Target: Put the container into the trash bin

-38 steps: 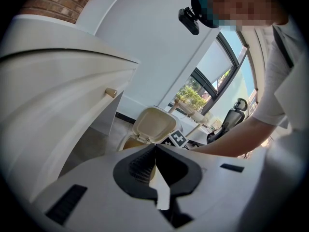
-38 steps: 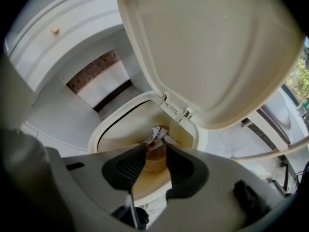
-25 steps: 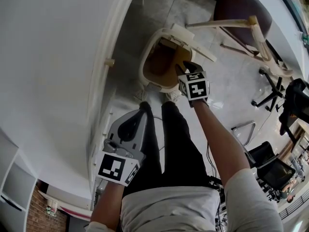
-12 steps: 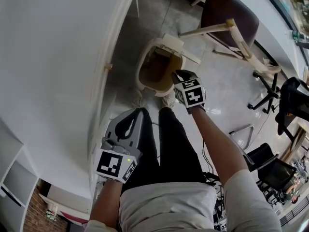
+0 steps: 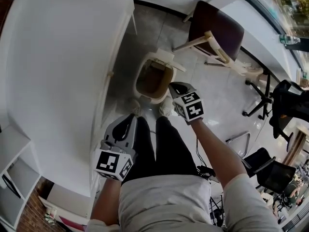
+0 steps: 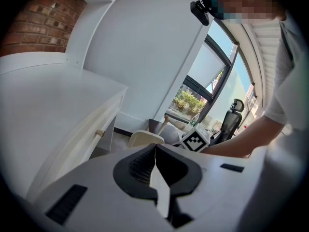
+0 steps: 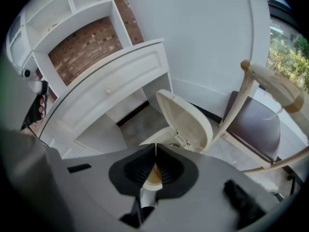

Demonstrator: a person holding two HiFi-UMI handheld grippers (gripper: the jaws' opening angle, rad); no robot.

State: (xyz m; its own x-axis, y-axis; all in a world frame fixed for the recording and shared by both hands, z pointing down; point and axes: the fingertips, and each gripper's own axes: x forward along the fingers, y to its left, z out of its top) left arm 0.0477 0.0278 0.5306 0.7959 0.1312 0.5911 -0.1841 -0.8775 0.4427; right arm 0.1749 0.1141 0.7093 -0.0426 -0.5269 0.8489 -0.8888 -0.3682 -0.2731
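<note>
Cream trash bin (image 5: pixel 139 76) gapes mid-frame; the right tool (image 5: pixel 176 87), closing empty like the shut left tool (image 5: pixel 129 119), could clip its raised lid (image 7: pixel 186 117).

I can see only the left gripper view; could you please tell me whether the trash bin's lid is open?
Observer: Yes; the head view shows the trash bin open, its lid tipped back.
Operator: Is anything held on the right?
Observer: No; the right hand-held gripper is closing its jaws with nothing between them.
Operator: What shows inside the bin?
Observer: From the head view its inside looks brown; I can make out nothing more.
</note>
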